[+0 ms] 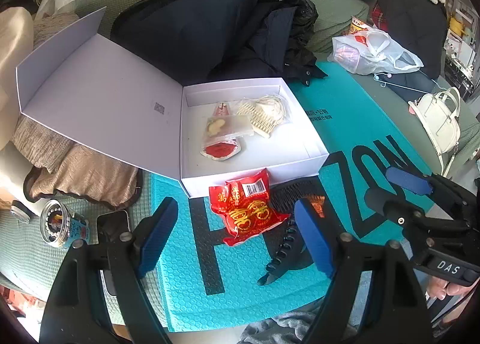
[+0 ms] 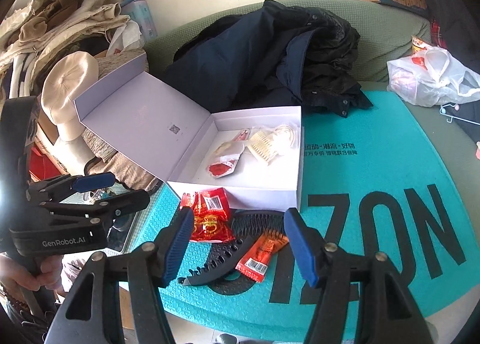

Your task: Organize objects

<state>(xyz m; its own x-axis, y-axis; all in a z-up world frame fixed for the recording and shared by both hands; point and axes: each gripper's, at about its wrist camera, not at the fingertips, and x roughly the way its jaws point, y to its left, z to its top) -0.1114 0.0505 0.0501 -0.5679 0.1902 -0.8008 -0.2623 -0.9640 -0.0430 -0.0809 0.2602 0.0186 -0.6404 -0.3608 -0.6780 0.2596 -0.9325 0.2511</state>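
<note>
Teal bubble mailer (image 1: 186, 284) bears a light, crinkly red packet (image 1: 249, 209) beside the white box (image 1: 255, 176); my left fingers (image 1: 237, 239) and right fingers (image 2: 237, 246), wide and empty, should pinch its edge.

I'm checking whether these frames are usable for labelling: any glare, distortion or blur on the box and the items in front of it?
Left wrist view: strong fisheye bend with dark corners; white box and red packet sharp and evenly lit. Right wrist view: same bend, glare bleeding in at the left edge; hair clip sharp.
</note>
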